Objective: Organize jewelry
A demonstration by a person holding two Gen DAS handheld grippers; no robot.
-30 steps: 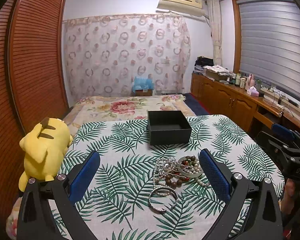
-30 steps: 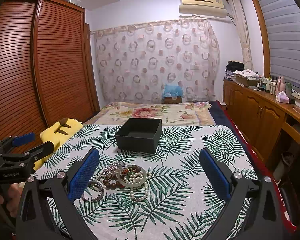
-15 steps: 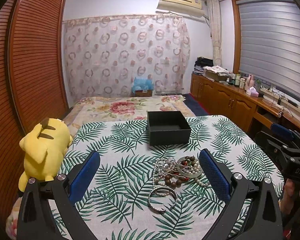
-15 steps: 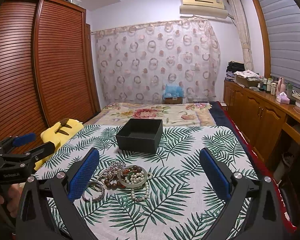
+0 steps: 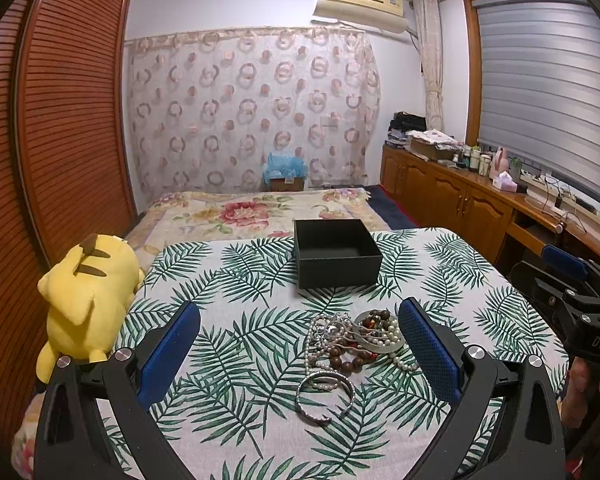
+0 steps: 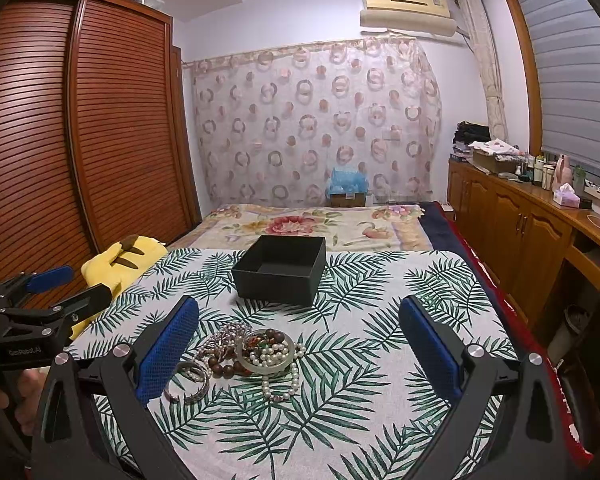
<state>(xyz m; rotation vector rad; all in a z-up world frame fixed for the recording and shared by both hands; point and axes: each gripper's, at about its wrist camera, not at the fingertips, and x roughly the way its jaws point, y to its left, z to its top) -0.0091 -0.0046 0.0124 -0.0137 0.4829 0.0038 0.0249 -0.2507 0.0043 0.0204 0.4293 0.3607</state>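
Beside the leaf-print cloth (image 6: 380, 400), left tool (image 6: 40, 280) reads "GenRobot.AI".

Even, soft indoor light fills both views, casting only faint shadows. Focus is sharp in the middle. Fisheye bending curves the wardrobe (image 6: 80, 120) and darkens the corners.

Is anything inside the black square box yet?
The open black square box shows only bare dark floor where visible; its near wall hides the front strip inside. The tangled pile of bead and pearl jewelry lies on the leaf-print cloth.
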